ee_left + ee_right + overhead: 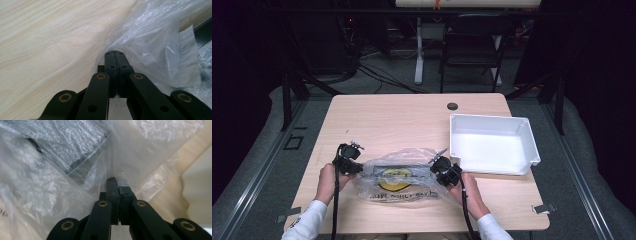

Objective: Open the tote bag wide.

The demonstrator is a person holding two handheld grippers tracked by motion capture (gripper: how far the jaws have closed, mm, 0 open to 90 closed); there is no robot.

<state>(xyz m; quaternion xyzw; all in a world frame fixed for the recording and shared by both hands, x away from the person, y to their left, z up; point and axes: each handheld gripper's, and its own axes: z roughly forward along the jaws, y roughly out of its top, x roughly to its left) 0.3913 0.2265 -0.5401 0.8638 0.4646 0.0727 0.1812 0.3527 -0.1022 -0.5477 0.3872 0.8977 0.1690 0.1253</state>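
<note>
A clear plastic bag (398, 176) lies on the lower middle of the wooden surface (402, 120) in the high view, held at both ends by a person whose hands enter from the bottom edge of the frame. At the bag's left end, the left gripper (353, 166) has its jaws pressed together on the thin plastic; in the left gripper view the two black jaws meet flat at centre frame, left gripper (115, 53), with the bag's film (155, 50) bunching up around their tips and spreading to the right over bare wood. At the bag's right end, the right gripper (439, 165) pinches the film in the same way; in the right gripper view its jaws are closed at centre frame, right gripper (117, 182), with crinkled plastic (50, 190) spreading to the left and above them. Inside the bag, a dark flat object with a yellow round mark (393, 179) shows through the plastic, and black lettering runs along the bag's near edge, too small to read. A white tray (532, 145) stands on the right of the surface, just beside the right gripper and apart from the bag. A dark round hole (452, 106) sits near the far edge of the surface.
</note>
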